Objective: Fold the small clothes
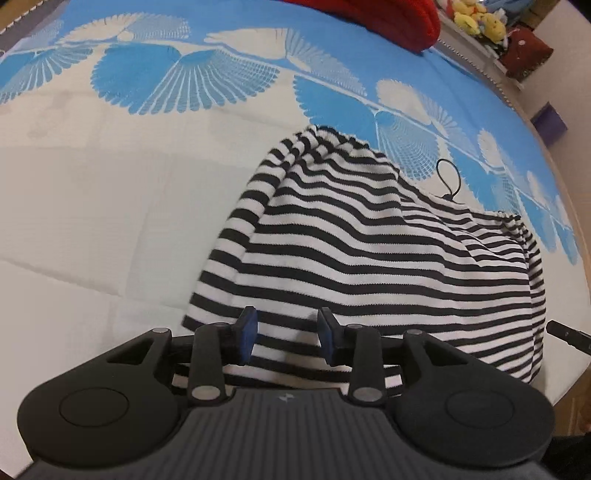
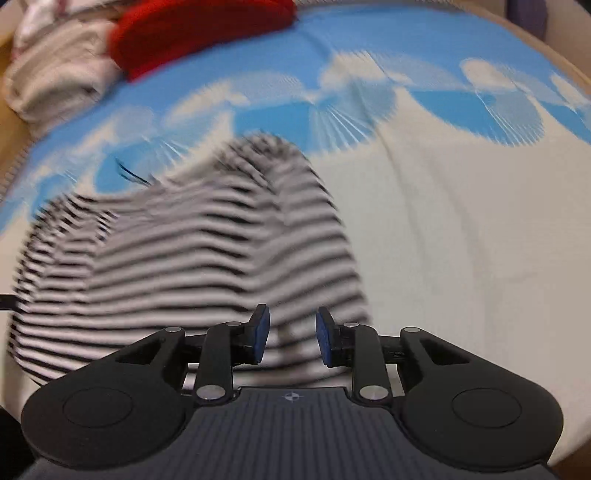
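The striped garment, black and white, lies bunched on a bed cover that is white near the camera and blue with a white fan pattern farther away. The left tongs stand partly open just above the near edge of the garment, and no cloth is pinched between the blue pads. The right tongs are also partly open over the same garment, holding nothing; this view is blurred. A red cloth lies at the far side of the cover.
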`<state>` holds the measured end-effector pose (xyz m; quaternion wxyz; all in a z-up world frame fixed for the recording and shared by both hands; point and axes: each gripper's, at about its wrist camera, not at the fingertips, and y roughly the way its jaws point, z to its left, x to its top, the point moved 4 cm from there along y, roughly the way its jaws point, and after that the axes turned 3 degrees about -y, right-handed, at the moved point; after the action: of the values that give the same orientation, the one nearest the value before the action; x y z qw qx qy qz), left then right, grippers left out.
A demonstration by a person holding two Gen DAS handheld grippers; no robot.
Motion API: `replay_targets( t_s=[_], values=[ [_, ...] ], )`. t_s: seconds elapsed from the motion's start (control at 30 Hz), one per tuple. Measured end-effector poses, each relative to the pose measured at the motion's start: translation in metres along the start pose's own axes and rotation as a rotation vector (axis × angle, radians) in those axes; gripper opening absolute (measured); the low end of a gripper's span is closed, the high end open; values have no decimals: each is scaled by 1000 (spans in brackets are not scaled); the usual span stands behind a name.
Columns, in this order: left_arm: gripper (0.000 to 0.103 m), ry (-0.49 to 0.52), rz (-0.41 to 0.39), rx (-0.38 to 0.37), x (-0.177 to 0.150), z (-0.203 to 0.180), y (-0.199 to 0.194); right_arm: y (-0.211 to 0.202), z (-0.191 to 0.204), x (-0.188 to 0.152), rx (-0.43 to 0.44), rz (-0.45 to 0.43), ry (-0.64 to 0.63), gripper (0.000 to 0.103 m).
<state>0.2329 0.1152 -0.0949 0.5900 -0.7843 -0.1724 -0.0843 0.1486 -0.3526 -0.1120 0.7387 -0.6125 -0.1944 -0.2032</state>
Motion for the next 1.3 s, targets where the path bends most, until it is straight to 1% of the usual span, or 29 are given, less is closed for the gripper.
replay_targets(
  t_s=[0.03,0.13,0.23,0.33,0.43,0.5,0.6,0.73,0.77,0.83,0.87,0.97,1.07,1.1,1.13,1.2,1.23,1.3],
  values=[
    [39,-3,4,10,-1,-3,2,10,12,9,18,-3,-14,30],
    [39,-7,-15,8,-3,-3,4,21,36,14,55,3,-57,31],
    [39,-3,-46,-10,-4,-16,3,30,59,21,84,-16,-94,31],
    [39,35,-66,-21,-7,-34,2,38,77,32,106,-30,-86,32],
    [39,70,-73,-29,-12,-53,3,48,92,38,89,-17,-74,32],
    [39,91,-73,-21,-14,-62,6,61,97,41,47,4,-69,32],
    [39,122,-62,13,-14,-72,17,82,88,41,-59,58,-41,32],
    [40,155,-25,103,-15,-74,34,92,75,41,-119,76,-18,33],
    [41,165,-17,127,-16,-73,37,92,73,40,-122,75,-17,33],
    [42,179,-3,143,-18,-71,41,88,73,39,-124,67,-15,33],
    [42,181,-4,141,-17,-69,40,85,73,39,-129,59,-16,35],
    [42,183,-32,131,-14,-63,31,65,69,41,-130,2,-7,35],
    [41,157,-41,141,-13,-51,25,45,57,39,-134,-28,24,36],
    [41,148,-38,144,-13,-48,23,42,51,36,-149,-17,30,37],
    [42,137,-37,145,-13,-45,22,42,43,30,-179,21,27,39],
    [41,127,-47,140,-14,-42,17,52,28,14,-251,142,0,40],
    [41,124,-60,135,-15,-42,13,55,20,7,-278,183,-5,40],
    [41,119,-108,123,-16,-43,3,46,9,9,-277,169,31,40]
  ],
)
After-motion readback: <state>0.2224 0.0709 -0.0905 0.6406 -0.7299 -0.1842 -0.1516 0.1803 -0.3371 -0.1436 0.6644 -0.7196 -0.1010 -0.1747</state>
